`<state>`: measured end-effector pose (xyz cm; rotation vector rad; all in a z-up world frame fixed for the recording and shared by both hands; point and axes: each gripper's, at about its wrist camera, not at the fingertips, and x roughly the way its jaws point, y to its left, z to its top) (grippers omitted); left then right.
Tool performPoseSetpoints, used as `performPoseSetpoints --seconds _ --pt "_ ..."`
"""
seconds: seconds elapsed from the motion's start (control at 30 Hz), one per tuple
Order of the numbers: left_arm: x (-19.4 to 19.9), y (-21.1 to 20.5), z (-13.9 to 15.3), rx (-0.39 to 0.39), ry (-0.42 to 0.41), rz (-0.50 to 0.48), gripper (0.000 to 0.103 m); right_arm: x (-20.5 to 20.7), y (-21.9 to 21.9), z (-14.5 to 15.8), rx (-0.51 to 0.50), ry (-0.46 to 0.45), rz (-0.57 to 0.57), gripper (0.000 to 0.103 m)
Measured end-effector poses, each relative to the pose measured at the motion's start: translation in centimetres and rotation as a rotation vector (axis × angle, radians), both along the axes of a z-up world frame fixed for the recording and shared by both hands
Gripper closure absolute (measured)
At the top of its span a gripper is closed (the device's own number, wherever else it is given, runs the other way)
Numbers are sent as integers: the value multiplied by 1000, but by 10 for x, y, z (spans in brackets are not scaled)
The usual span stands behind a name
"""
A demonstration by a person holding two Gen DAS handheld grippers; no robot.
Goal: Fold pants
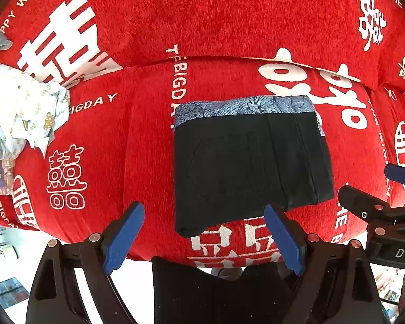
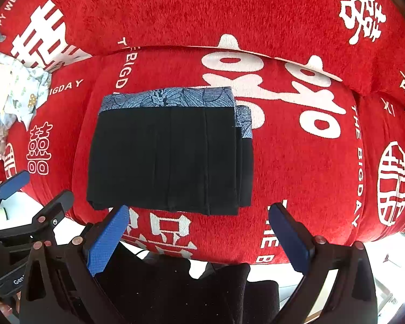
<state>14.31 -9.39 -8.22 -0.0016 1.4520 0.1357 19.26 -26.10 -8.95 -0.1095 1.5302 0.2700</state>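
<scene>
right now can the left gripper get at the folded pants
Probably yes: the left gripper is open just short of the black pants' near edge on the red sofa, nothing between them.

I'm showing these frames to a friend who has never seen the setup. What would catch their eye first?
Probably the bright red sofa cover with big white characters, filling both views. Next, the black pants folded into a neat rectangle on the seat, a blue patterned band along their far edge. Both the left gripper and right gripper hang open just short of them, holding nothing, and a crumpled pale cloth lies far left.
</scene>
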Motion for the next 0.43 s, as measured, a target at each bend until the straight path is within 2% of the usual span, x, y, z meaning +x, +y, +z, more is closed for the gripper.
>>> performPoseSetpoints --seconds 0.43 --pt "-2 0 1 -32 -23 11 12 3 -3 -4 -6 3 14 0"
